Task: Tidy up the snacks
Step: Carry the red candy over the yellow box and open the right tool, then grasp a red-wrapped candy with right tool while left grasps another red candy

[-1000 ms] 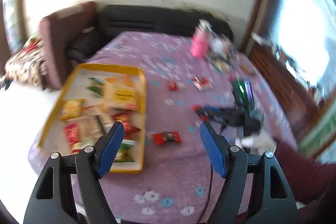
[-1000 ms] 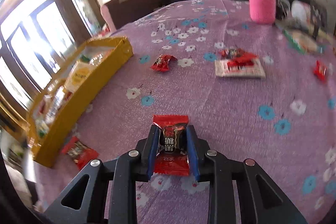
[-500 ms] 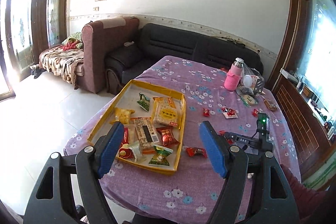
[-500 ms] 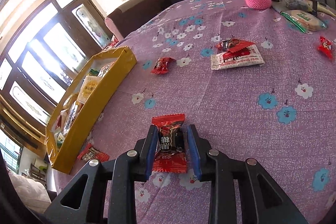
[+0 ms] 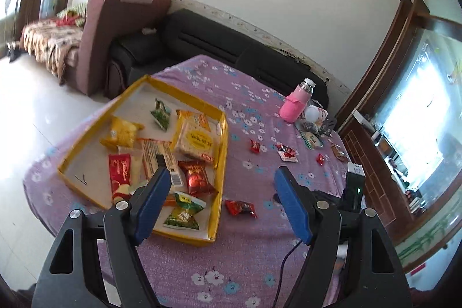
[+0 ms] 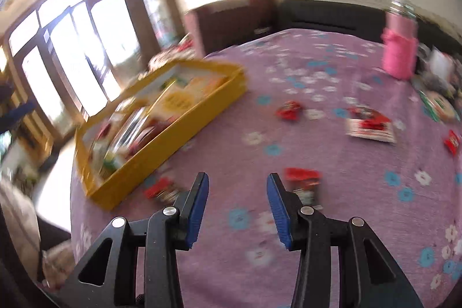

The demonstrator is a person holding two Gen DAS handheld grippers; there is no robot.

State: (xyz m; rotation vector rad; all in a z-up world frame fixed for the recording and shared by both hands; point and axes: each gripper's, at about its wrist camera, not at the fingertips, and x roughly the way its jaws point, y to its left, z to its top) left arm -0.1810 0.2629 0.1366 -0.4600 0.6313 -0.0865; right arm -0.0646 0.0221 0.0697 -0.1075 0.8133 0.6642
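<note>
A yellow tray point(image 5: 223, 152) with several snack packets stands on the purple flowered tablecloth; it also shows in the right wrist view point(image 6: 173, 134). My left gripper point(image 5: 221, 204) is open and empty, high above the tray's near right corner. My right gripper point(image 6: 236, 207) is open and empty over the cloth; that view is blurred. A red candy packet point(image 6: 304, 184) lies just right of its right finger. Another red packet point(image 6: 161, 189) lies by the tray's near corner, also in the left wrist view point(image 5: 241, 208).
More red candies point(image 5: 255, 146) and a white-red packet point(image 6: 371, 127) lie mid-table. A pink bottle point(image 5: 296, 106) and clutter stand at the far right. A black sofa point(image 5: 202, 42) and a brown armchair stand beyond the table.
My right gripper has opened and let go of the red candy packet, which now lies on the cloth to its right. The right view has swung toward the tray.
</note>
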